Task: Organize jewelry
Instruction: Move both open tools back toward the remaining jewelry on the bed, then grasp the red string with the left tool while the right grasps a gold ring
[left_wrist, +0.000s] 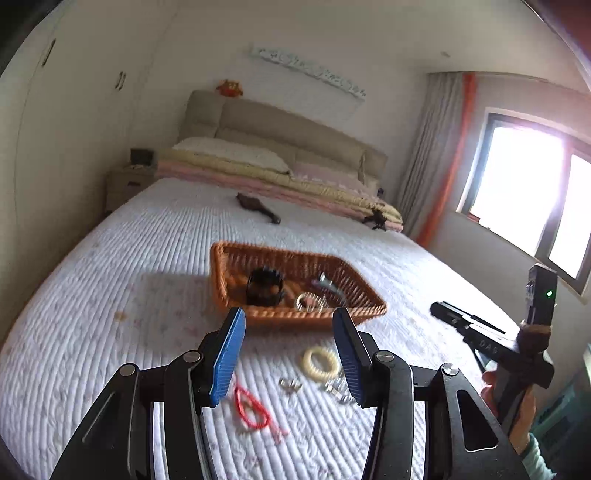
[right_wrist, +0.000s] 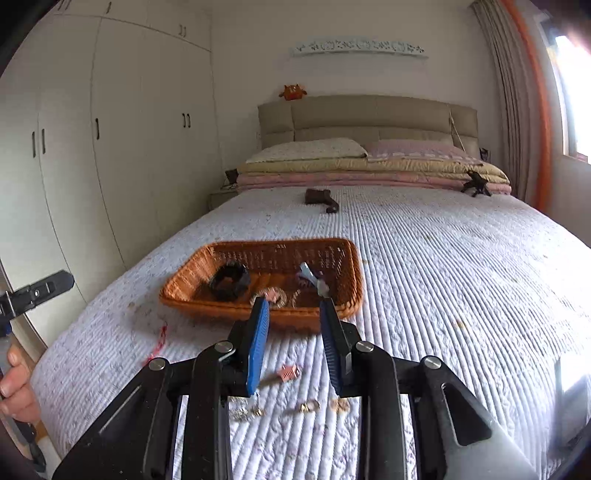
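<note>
Blur hid the small metal pieces (right_wrist: 310, 406) on the bed (right_wrist: 443, 277); both the left hand-held gripper (left_wrist: 288, 354) and the right hand-held gripper (right_wrist: 293, 343) gaped empty toward the lengthwise wicker basket (right_wrist: 192, 306).

Orange woven wicker basket (left_wrist: 364, 308), shallow and rectangular, rests flat on the bed, containing a black bracelet (left_wrist: 264, 286) and a beaded ring (left_wrist: 308, 301). Near it, outside, lie a cream coiled ring (left_wrist: 320, 363) and a red cord loop (left_wrist: 251, 408).

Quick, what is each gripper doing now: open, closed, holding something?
Left gripper: open, holding nothing, above the bed.
Right gripper: open, holding nothing, near the basket.
</note>
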